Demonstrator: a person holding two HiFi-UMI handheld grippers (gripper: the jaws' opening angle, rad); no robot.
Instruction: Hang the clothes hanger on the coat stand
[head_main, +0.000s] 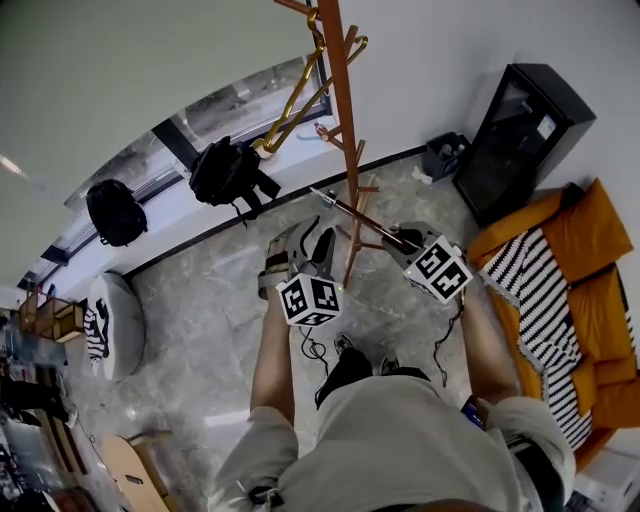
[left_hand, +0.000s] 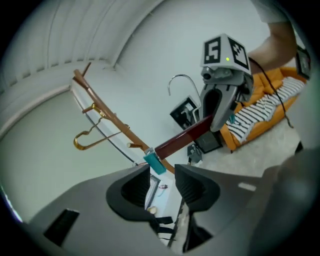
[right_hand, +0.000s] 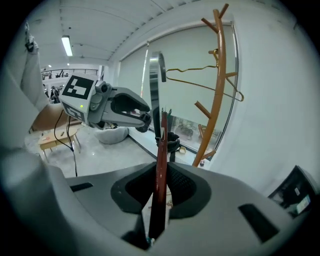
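The brown wooden coat stand (head_main: 340, 100) rises just ahead of me, and a gold wire hanger (head_main: 295, 100) hangs from one of its pegs. My right gripper (right_hand: 161, 172) is shut on a dark red wooden hanger (right_hand: 161, 150), whose chrome hook (right_hand: 156, 85) points upward. In the head view this hanger (head_main: 355, 212) runs from the right gripper (head_main: 405, 240) toward the stand. My left gripper (left_hand: 162, 175) is open with nothing between its pads. The hanger's bar (left_hand: 185, 137) and its teal clip (left_hand: 155, 162) lie just beyond its fingertips. The left gripper (head_main: 312, 245) sits left of the pole.
Two black backpacks (head_main: 228, 172) (head_main: 113, 210) rest on the window ledge behind the stand. A black cabinet (head_main: 515, 130) and an orange sofa (head_main: 590, 240) with a striped cloth stand at the right. A white beanbag (head_main: 115, 325) lies at the left, and cables trail on the floor.
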